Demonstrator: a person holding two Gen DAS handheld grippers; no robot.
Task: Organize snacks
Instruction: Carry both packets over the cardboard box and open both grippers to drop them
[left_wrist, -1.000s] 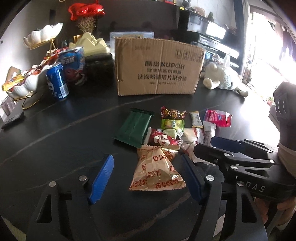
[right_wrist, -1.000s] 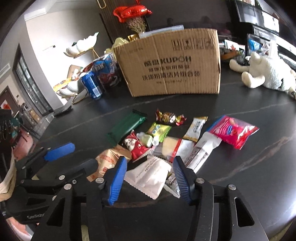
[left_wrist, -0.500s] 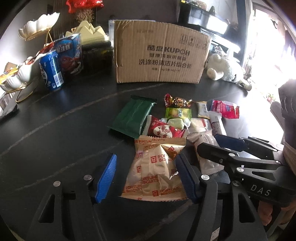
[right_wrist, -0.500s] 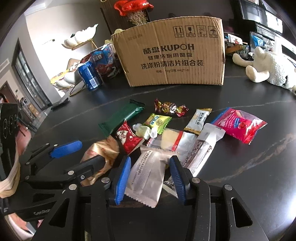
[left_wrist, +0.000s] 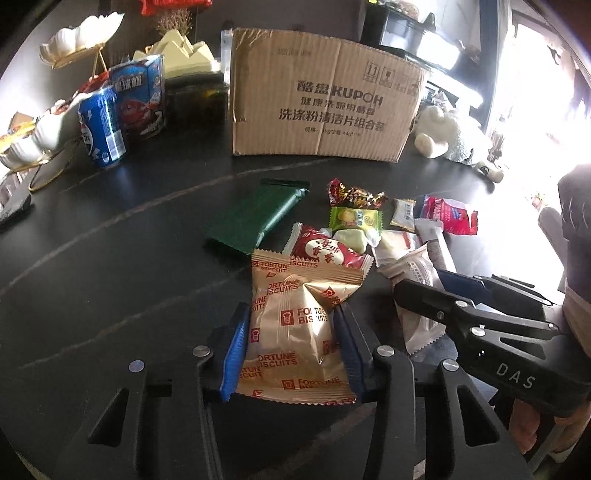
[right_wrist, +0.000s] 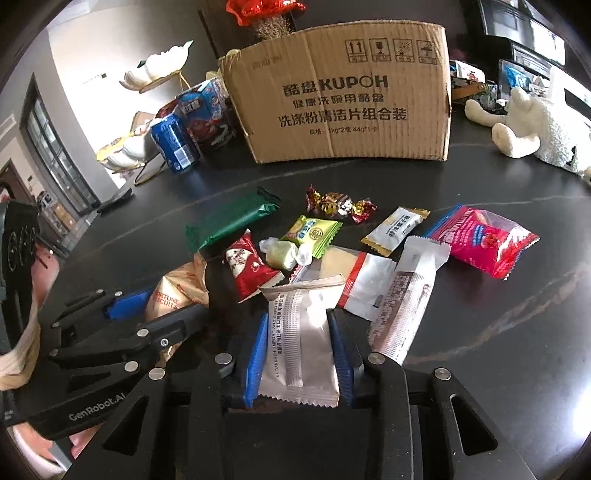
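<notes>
Two tongs closing on crinkly foil packets on a dark, veined table (left_wrist: 110, 258).

The left gripper (left_wrist: 291, 350) narrows its blue ribbed pads onto a puffy gold fortune-biscuit bag (left_wrist: 295, 325), seemingly touching both sides. The right gripper (right_wrist: 299, 354) likewise closes around a flat silver-white sachet (right_wrist: 299, 347). Both lie nearest the camera in the snack scatter before a corrugated cardboard box (right_wrist: 347, 99).

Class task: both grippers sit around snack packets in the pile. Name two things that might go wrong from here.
1. The left gripper is closing on the puffy Fortune Biscuits packet; the biscuits inside may get crushed.
2. The right gripper is closing on the silver packet, whose top lies over the white-and-red packet; lifting may drag that neighbour along.
</notes>
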